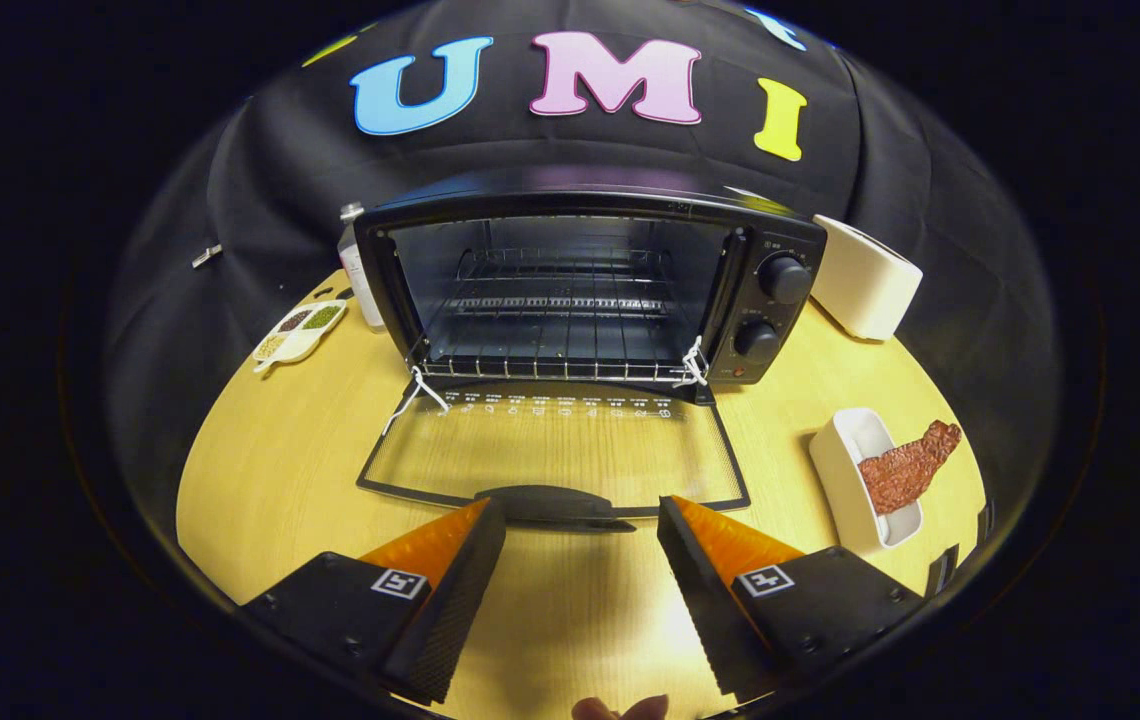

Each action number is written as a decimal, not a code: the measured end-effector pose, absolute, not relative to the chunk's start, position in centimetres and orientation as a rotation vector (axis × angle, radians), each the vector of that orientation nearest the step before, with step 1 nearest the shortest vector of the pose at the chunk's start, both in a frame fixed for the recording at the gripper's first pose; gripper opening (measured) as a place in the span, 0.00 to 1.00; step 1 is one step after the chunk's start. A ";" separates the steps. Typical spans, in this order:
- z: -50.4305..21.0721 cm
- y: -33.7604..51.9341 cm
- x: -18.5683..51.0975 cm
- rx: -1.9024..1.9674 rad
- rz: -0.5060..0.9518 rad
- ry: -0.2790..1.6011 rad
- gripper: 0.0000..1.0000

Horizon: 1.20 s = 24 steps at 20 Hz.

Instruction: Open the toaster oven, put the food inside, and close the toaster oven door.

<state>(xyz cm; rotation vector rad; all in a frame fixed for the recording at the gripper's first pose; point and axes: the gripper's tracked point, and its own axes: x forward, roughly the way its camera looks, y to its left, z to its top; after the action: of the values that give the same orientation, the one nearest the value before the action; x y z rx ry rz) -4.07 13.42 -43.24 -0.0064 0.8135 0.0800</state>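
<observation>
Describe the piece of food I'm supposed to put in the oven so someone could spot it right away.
Start at the black toaster oven, door folded down open. Right of that door, beyond the open gripper, sits a small white dish. The food is the flat reddish-brown slab overhanging its rim, the only meat-like thing on the wooden table.

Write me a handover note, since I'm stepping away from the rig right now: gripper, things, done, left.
Gripper: open, holding nothing, fingers apart just short of the door handle.
Toaster oven: door folded down flat on the table, rack bare.
Food: lying across the white dish, right of the door.
Done: opening.
Left: put the food inside, close the door.
</observation>
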 end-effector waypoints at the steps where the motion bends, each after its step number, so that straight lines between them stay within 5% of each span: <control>1: -43.1 13.4 -4.2 -0.001 0.091 0.816 0.96; 16: -29.5 3.8 -3.2 0.036 0.311 0.613 0.96; 24: -27.9 -7.4 -3.1 0.216 0.381 0.692 0.96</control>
<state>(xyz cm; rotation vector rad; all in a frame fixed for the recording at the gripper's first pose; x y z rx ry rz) -3.12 -7.44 -27.93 0.2163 0.6919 0.3806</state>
